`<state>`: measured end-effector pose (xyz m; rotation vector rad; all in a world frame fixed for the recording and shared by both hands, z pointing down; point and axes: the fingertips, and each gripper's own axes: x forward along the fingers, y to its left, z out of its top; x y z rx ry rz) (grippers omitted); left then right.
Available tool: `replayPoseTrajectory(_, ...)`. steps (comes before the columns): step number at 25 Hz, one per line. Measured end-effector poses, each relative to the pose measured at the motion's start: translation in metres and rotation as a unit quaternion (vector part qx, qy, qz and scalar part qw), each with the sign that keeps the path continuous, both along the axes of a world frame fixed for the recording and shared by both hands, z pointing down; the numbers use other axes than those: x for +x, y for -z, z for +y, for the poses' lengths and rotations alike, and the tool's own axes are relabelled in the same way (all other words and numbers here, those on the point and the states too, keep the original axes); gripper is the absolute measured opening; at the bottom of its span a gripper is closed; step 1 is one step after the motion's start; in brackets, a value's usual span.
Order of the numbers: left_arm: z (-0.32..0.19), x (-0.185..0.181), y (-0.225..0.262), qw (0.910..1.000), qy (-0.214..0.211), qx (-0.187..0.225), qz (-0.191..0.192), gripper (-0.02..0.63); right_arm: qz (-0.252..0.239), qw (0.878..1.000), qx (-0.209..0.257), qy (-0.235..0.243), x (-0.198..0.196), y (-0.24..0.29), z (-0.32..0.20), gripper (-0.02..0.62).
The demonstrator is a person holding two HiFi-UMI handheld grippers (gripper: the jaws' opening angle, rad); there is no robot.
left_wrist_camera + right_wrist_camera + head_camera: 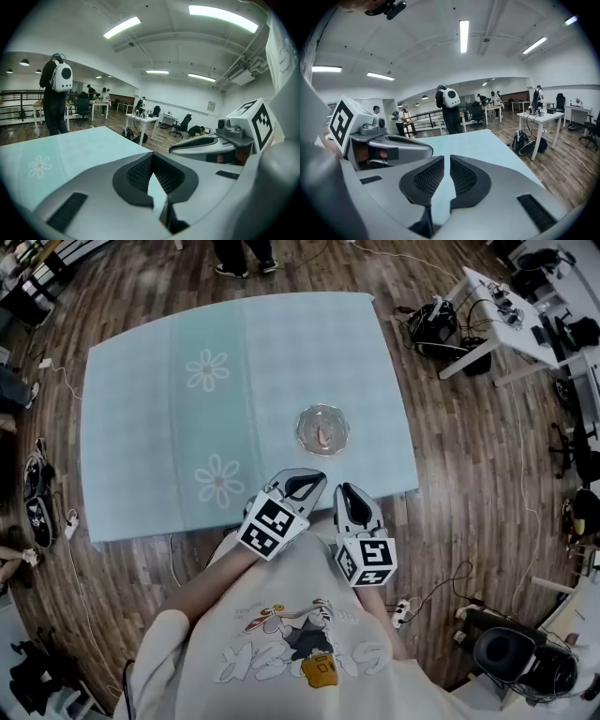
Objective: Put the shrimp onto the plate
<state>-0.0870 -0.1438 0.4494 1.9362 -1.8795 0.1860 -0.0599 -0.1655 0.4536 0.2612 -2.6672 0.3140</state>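
A pink shrimp [322, 435] lies in a small clear glass plate [307, 418] on the pale blue tablecloth [141, 427], right of the table's middle. Both grippers hang at the table's near edge, close to the person's body and short of the plate. My left gripper [306, 483] [152, 159] has its black ribbed pads meeting at the tips, with nothing between them. My right gripper [349, 493] [450, 161] sits beside it with only a thin slit between its pads, also empty. Neither gripper view shows the plate or the shrimp.
Two white flower prints [207, 369] mark the cloth's left half. Wooden floor [469, 465] surrounds the table. A white desk [506, 310] with bags and cables stands at the right. A person with a white backpack [449, 101] stands beyond the far edge.
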Motion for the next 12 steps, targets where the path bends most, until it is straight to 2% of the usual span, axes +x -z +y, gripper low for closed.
replayPoseTrajectory(3,-0.003,0.003,-0.001,1.0,-0.002,-0.004,0.0,0.008,0.003,1.0,-0.008,-0.002,0.002,-0.002,-0.004,0.058)
replayPoseTrajectory(8,0.005,-0.005,-0.009,0.9997,0.021,-0.008,0.01,0.008,0.008,1.0,-0.015,-0.002,0.002,-0.007,0.0,0.058)
replayPoseTrajectory(12,0.01,0.001,-0.015,0.9996,0.016,-0.016,0.019,0.008,0.021,1.0,-0.02,-0.004,0.004,-0.012,0.006,0.051)
